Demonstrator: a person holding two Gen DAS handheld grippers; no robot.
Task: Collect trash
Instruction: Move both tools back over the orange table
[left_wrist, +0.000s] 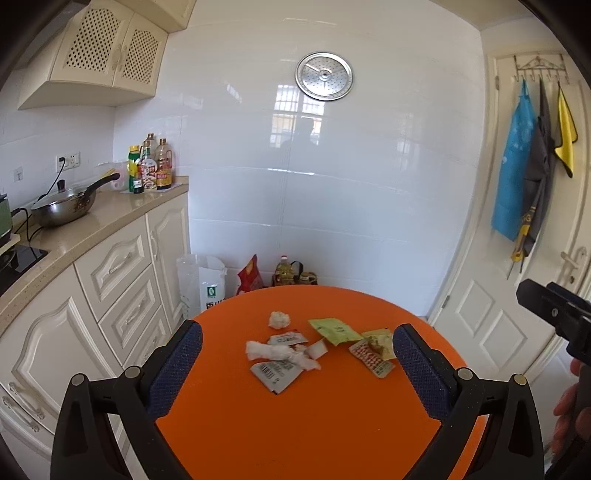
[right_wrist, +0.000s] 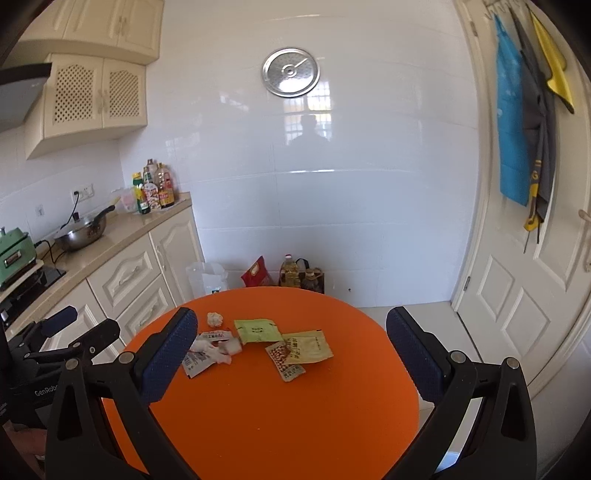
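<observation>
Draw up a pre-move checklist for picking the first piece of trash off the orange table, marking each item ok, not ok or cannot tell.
1. Left gripper open and empty: ok.
2. Right gripper open and empty: ok.
3. Trash in view on the orange table: ok; green packet, crumpled tissue.
4. Pieces separate enough to pick singly: not ok; torn wrappers overlap.
5. Bin or bag for the trash in sight: cannot tell.
</observation>
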